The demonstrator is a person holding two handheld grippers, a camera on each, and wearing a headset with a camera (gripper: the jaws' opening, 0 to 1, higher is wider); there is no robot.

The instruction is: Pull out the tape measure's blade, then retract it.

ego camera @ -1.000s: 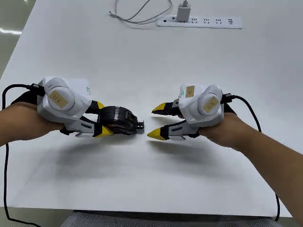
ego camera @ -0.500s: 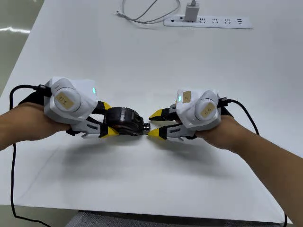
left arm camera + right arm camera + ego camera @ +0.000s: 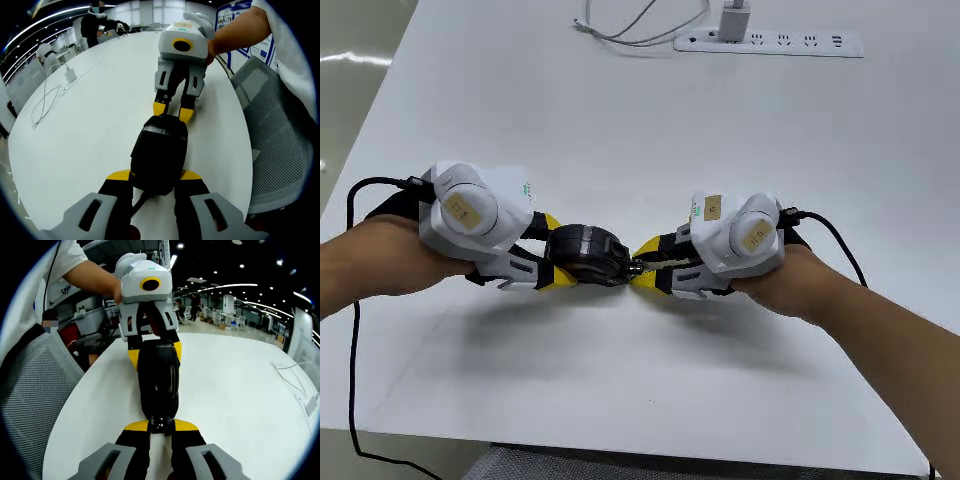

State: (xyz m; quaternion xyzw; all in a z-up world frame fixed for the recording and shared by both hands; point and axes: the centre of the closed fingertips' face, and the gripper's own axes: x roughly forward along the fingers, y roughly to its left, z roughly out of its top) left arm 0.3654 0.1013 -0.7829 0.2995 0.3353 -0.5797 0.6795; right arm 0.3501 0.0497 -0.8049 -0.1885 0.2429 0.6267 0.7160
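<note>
The left gripper (image 3: 555, 251) has its fingers clamped on the tape measure (image 3: 588, 254), held low over the tabletop (image 3: 620, 130). At the tape measure's mouth, the right gripper (image 3: 644, 264) has fingers seemingly closed on the blade hook (image 3: 161, 424). Pull-out looks due next: a straight, steady draw away.

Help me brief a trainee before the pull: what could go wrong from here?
The right gripper pinches only the small hook at its tips, so it may slip off as the pull begins. The left gripper clamps the tape measure by the rear of its rounded case; a hard pull could twist it loose.
</note>
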